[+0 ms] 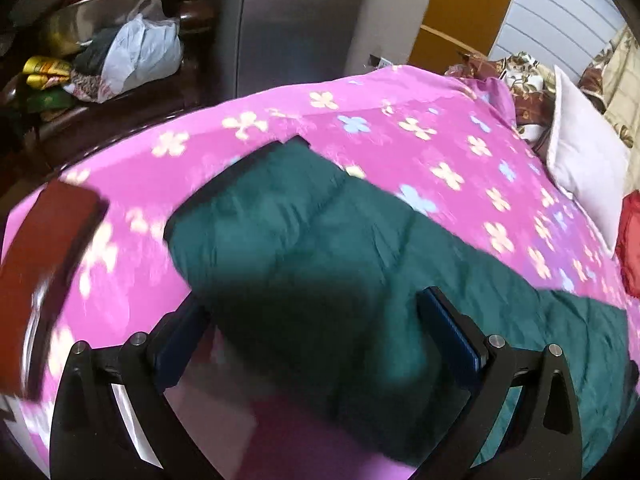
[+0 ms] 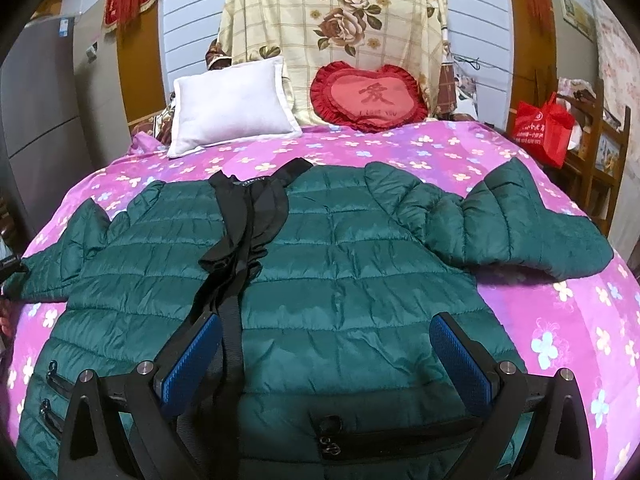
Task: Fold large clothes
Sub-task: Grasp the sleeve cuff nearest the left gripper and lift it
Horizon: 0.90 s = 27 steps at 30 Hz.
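A dark green quilted puffer jacket (image 2: 340, 264) lies front up on a pink flowered bedspread (image 2: 560, 320), with its black zipper band (image 2: 236, 248) down the middle and both sleeves spread out. My right gripper (image 2: 326, 340) is open, hovering over the jacket's lower hem, with nothing between its blue pads (image 2: 460, 356). In the left wrist view, my left gripper (image 1: 308, 336) is open over the jacket's left sleeve (image 1: 280, 208), which lies between the spread fingers, not clamped. That view is motion-blurred.
A white pillow (image 2: 232, 108) and a red heart cushion (image 2: 372, 96) lean at the headboard. A red bag (image 2: 544, 128) sits on a wooden shelf at the right. A steel fridge (image 1: 296, 20), bags and a dark red object (image 1: 44, 264) stand left of the bed.
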Each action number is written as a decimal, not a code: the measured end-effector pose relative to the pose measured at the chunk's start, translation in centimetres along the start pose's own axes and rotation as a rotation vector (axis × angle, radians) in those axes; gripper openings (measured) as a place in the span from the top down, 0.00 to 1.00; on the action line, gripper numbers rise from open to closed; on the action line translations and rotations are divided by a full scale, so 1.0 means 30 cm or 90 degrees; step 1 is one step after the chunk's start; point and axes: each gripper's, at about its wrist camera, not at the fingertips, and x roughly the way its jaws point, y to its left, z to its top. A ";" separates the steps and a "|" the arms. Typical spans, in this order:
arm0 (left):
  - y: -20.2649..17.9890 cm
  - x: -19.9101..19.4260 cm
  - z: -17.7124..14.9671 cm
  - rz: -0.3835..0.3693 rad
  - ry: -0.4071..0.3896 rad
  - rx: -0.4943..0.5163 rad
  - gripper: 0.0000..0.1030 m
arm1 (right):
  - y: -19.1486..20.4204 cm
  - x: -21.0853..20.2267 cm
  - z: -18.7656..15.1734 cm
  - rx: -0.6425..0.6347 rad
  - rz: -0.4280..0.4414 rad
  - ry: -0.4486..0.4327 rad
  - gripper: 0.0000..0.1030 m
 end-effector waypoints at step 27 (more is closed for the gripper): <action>-0.289 -0.350 -0.045 -0.256 -0.130 0.084 0.88 | -0.091 -0.054 0.022 0.028 -0.050 -0.005 0.00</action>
